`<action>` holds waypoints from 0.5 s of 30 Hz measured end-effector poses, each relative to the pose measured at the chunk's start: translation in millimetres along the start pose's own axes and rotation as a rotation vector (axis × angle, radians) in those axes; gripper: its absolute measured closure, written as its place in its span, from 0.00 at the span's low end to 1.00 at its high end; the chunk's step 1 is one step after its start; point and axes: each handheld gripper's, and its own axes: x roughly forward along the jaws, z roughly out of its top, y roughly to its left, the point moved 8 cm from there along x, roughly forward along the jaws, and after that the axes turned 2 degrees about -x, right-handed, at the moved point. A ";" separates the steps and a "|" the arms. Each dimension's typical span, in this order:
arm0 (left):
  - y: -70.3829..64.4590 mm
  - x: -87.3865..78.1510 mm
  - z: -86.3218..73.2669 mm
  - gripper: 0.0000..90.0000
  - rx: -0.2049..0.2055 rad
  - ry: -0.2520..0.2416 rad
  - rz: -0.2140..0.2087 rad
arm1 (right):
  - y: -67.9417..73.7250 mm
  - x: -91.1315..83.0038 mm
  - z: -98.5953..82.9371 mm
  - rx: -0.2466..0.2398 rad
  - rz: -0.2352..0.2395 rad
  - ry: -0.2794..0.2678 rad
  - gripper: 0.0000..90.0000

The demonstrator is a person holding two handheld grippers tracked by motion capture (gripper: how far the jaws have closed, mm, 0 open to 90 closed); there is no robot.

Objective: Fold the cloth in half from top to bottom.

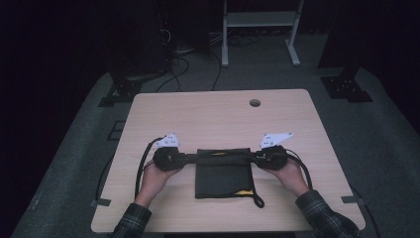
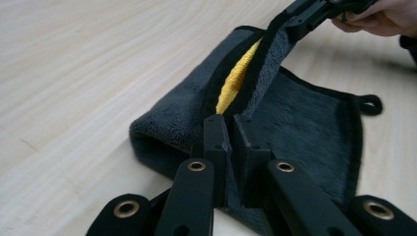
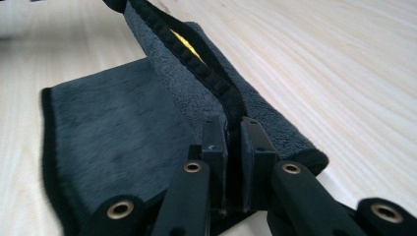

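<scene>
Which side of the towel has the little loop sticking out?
The loop hangs off the dark towel at its near corner on the right gripper side; the left gripper side has none.

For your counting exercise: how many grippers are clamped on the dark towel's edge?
2. The left gripper is shut on the towel at its far left corner; the right gripper is shut on its far right corner.

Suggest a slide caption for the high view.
Two handheld grippers pinch a dark cloth's far edge.
</scene>
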 end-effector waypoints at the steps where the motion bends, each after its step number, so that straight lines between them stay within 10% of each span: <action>1: -2.2 -0.5 -1.5 0.94 0.000 0.004 -0.004 | 2.0 -1.5 -0.3 -0.003 -0.001 -0.004 0.91; 15: -30.9 -7.6 -25.8 0.94 0.001 0.052 -0.045 | 37.9 -13.0 -15.1 -0.033 0.042 0.024 0.90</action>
